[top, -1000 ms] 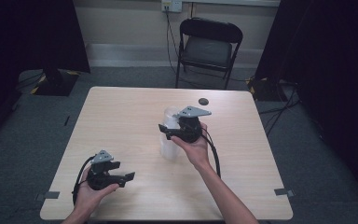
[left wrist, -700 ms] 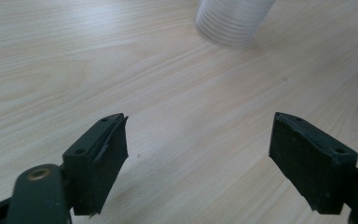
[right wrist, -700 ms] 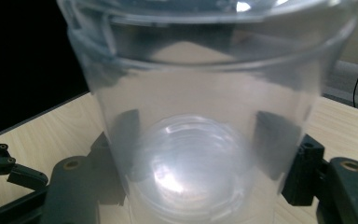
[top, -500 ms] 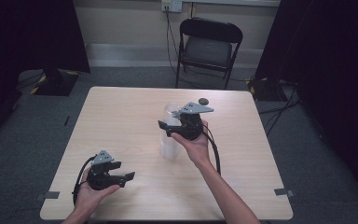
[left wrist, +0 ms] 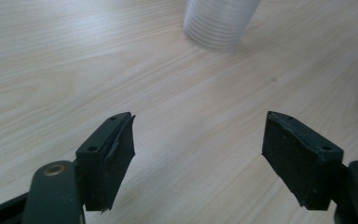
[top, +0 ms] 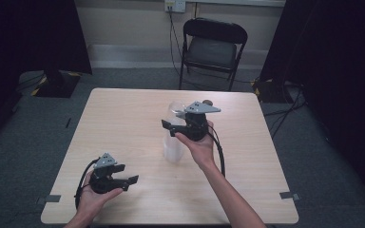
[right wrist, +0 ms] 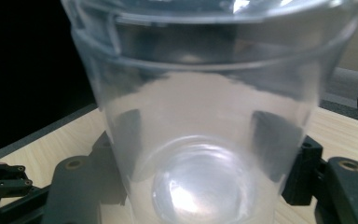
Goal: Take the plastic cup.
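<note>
A tall stack of clear plastic cups stands upright at the middle of the table. My right gripper holds the top clear cup at the stack's upper end. In the right gripper view that cup stands very close, with a black pad pressed on either side of it. My left gripper hovers low near the front left of the table, open, with nothing in it. In the left gripper view the stack's ribbed base lies well ahead of the open gripper.
A small dark round object lies on the table just behind my right gripper. A black folding chair stands beyond the far edge. Dark curtains hang at both sides, and cables run over the floor at the right.
My right gripper, with the cup in it, has shifted slightly up and toward the far right. The left gripper has stayed where it was.
</note>
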`<action>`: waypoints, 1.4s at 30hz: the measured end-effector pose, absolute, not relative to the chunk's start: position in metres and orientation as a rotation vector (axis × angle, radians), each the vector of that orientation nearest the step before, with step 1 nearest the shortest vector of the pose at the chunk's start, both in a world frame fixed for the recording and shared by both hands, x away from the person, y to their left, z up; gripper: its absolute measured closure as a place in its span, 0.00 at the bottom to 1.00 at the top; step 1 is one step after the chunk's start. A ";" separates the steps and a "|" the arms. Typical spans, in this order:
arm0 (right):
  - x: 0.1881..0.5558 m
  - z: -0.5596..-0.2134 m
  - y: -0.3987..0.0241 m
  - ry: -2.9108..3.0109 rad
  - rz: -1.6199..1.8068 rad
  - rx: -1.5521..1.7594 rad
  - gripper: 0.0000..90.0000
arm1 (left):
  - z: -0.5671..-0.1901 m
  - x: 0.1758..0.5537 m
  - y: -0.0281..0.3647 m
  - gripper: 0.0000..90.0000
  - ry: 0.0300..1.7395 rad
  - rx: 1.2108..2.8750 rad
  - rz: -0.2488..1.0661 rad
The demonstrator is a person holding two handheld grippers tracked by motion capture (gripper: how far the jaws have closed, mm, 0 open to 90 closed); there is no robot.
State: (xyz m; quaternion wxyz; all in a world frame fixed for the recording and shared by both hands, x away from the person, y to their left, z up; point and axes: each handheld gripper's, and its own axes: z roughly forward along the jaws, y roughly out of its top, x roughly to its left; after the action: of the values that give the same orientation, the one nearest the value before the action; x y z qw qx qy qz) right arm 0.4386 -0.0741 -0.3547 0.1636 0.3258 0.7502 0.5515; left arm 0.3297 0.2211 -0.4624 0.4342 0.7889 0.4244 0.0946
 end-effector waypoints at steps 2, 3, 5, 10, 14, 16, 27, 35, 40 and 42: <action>0.438 -0.352 -0.076 2.128 1.585 0.933 0.37 | -0.462 0.330 0.221 0.26 1.052 1.959 0.234; 0.438 -0.351 -0.077 2.126 1.589 0.932 0.37 | -0.462 0.330 0.221 0.26 1.050 1.957 0.236; 0.438 -0.349 -0.078 2.122 1.596 0.932 0.37 | -0.462 0.330 0.222 0.25 1.038 1.959 0.227; 0.431 -0.342 -0.079 2.119 1.618 0.928 0.37 | -0.460 0.329 0.222 0.29 1.004 1.957 0.232; 0.427 -0.336 -0.081 2.106 1.633 0.915 0.37 | -0.459 0.327 0.221 0.30 1.010 1.956 0.255; 0.425 -0.334 -0.082 2.103 1.633 0.916 0.37 | -0.459 0.327 0.221 0.30 1.014 1.957 0.253; 0.414 -0.323 -0.103 2.047 1.681 0.960 0.37 | -0.454 0.326 0.220 0.33 0.997 1.956 0.214; 0.403 -0.318 -0.121 2.064 1.687 0.976 0.37 | -0.444 0.325 0.216 0.32 0.960 1.905 0.209; 0.395 -0.324 -0.133 2.094 1.697 1.001 0.37 | -0.437 0.324 0.206 0.34 0.920 1.928 0.259; 0.393 -0.331 -0.137 2.106 1.700 1.023 0.38 | -0.434 0.323 0.201 0.34 0.910 1.936 0.277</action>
State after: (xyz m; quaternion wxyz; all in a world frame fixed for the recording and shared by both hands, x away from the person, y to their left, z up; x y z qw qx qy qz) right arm 0.3928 -0.1374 -0.3308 0.1237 0.3509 0.7223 0.5831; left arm 0.3234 0.2015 -0.4341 0.4726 0.7910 0.3718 0.1132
